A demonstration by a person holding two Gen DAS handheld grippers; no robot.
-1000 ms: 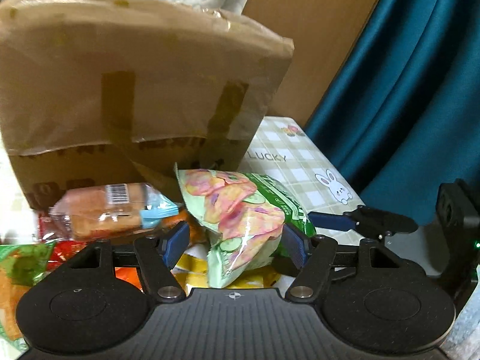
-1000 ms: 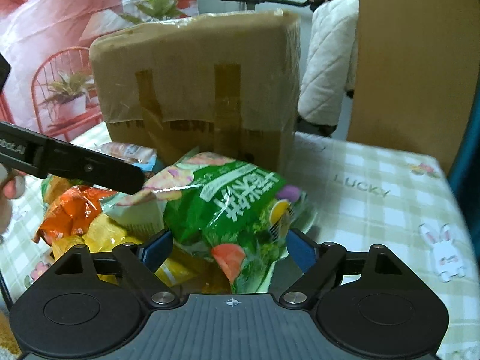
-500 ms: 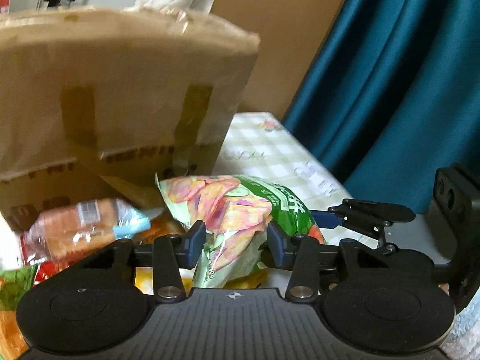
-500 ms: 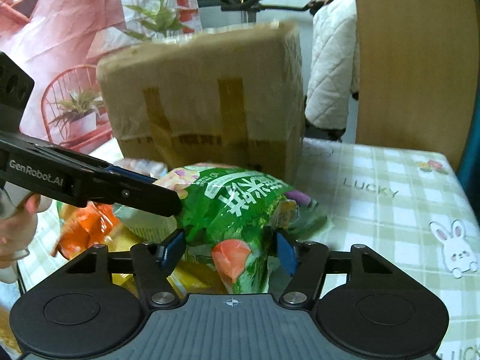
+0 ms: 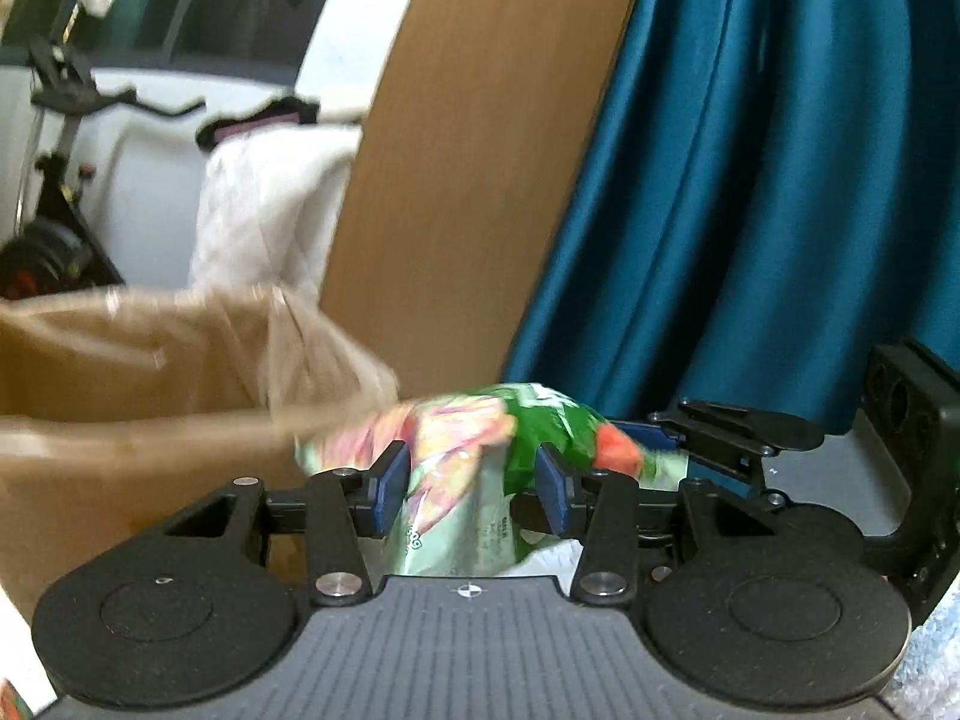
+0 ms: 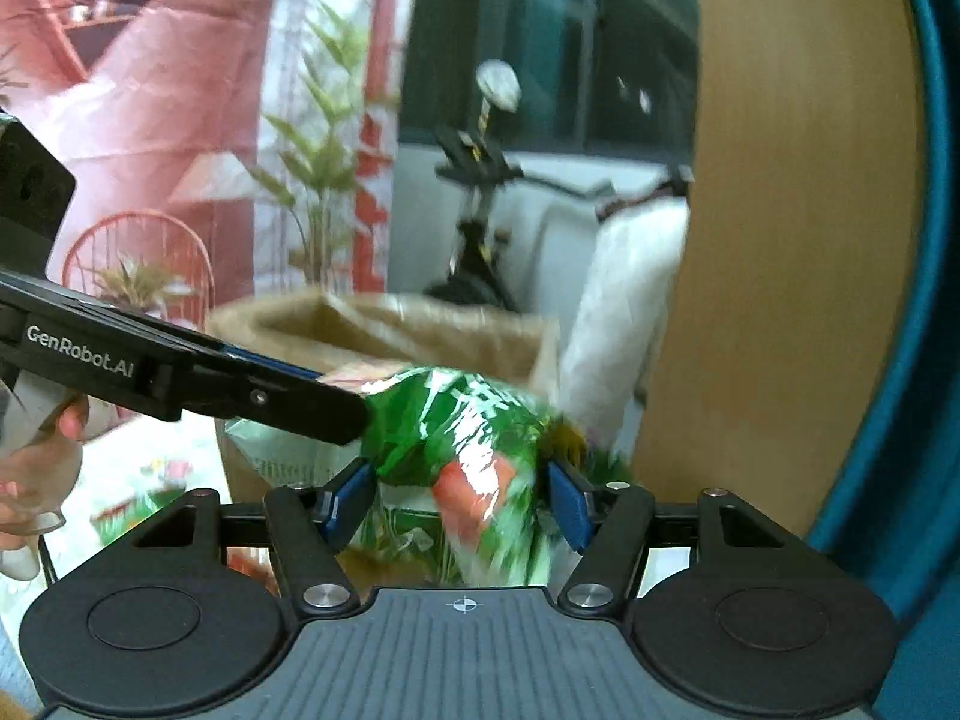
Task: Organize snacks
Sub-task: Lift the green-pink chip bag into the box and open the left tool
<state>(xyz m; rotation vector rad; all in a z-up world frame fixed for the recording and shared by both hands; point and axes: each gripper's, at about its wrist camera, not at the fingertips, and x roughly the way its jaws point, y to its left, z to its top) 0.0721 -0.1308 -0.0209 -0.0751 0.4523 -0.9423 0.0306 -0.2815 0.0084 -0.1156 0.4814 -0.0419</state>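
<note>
Place: a lived-in room of a home
Exercise bike (image 6: 480, 180): centre of the right wrist view
Teal curtain (image 5: 750, 180): right half of the left wrist view
Plant-print wall hanging (image 6: 180, 120): upper left, right wrist view
White quilted cover (image 5: 264, 210): left of centre, left wrist view

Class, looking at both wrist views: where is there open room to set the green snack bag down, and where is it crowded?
The open top of the cardboard box shows bare brown inner walls; its floor is hidden. Crowded: both the left gripper and right gripper clamp the green snack bag, beside the box's near rim. The tabletop below is mostly hidden.
</note>
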